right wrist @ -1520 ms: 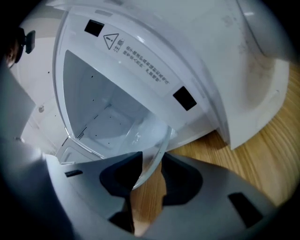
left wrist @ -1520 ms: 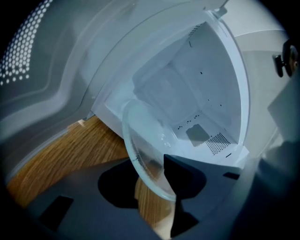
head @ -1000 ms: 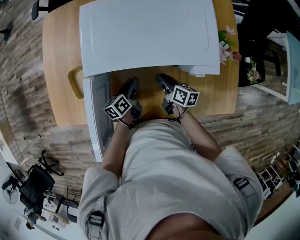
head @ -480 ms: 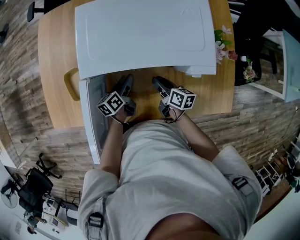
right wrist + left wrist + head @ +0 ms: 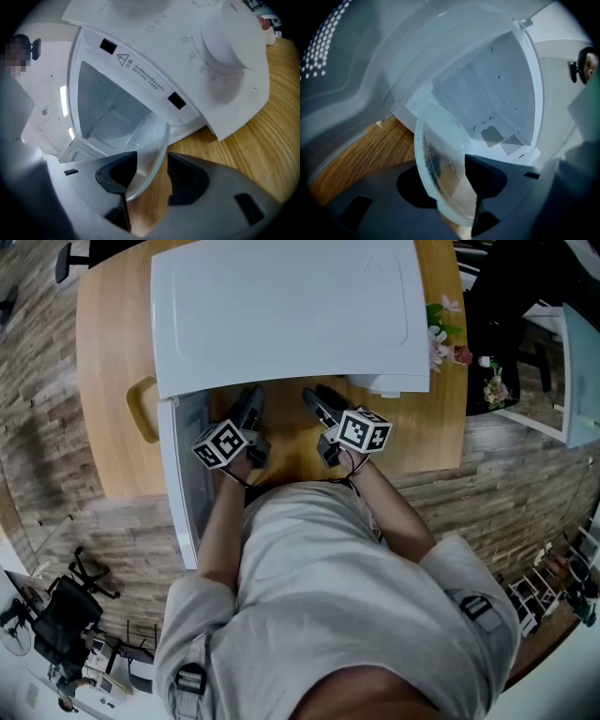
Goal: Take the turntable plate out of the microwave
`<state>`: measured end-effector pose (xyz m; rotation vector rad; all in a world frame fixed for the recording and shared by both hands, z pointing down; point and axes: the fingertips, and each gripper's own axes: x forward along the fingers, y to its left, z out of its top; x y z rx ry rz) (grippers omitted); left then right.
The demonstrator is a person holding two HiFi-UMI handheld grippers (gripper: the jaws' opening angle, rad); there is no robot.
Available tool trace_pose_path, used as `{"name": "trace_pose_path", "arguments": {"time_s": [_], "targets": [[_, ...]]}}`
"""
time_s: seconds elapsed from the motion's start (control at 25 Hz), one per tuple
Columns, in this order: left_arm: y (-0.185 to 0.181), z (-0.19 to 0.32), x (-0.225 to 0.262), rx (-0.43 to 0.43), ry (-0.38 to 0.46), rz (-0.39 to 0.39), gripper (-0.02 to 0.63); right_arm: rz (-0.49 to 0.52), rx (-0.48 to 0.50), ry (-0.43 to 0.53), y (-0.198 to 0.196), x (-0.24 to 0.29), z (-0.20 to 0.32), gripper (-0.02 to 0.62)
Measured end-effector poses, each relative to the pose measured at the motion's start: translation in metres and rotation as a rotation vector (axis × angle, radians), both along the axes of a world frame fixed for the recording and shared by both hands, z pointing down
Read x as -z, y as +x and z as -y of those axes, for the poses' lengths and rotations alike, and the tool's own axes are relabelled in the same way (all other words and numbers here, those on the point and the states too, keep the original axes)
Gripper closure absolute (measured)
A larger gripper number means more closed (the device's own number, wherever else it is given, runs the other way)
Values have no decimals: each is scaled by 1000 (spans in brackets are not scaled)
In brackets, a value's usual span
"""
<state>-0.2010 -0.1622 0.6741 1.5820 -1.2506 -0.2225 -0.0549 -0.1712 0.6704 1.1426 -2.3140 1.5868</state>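
Observation:
A white microwave [image 5: 281, 306] stands on the wooden table [image 5: 422, 427] with its door [image 5: 178, 474] swung open to the left. The clear glass turntable plate [image 5: 440, 159] is at the mouth of the empty cavity [image 5: 487, 98], over the wood. My left gripper [image 5: 251, 397] has the plate's left rim between its jaws, which are closing; its pads do not clearly press on it. My right gripper [image 5: 314, 399] has the right rim [image 5: 150, 140] between its jaws, which are opening. Bare wood shows between that rim and one pad.
The control panel with its dial [image 5: 229, 47] juts out just right of the right gripper. A yellow handled object [image 5: 142, 407] lies on the table left of the door. Flowers [image 5: 441, 334] stand at the table's right edge. My torso crowds the near edge.
The left gripper has edged slightly to the left, toward the door side. The right gripper has stayed where it was.

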Motion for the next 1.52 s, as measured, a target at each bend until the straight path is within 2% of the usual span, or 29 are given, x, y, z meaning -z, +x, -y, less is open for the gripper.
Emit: {"name": "trace_pose_path", "arguments": {"time_s": [0.12,0.28,0.48,0.84,0.96,1.12,1.24,1.36,1.52], "targets": [[-1,-1,-1,1,-1,9,416,31,-20,-2,-3,-4,18,388],[2,-4,-1,9,-11,1,417,41,-18,9,-6,-3,28,447],[2,-10,-1,20,-10,-25,419,78,-29,8,-6,-2,20,465],[-1,-9,0,8,0,-4,417,145,-52,-43,-9,-2,11,476],[-2,-8,2,41,3,-34,437,192,-39,-42,-15,-1,16,461],[-6,-5,4,74,26,-35,442,249,-19,-35,-24,1,27,425],[-10,0,3,102,33,-42,431,256,5,-50,-30,-2,26,438],[-15,6,-2,130,19,-34,417,256,-1,-55,-32,-3,26,486],[-17,11,-5,141,12,-28,417,270,0,-64,-32,-2,23,500]]}}
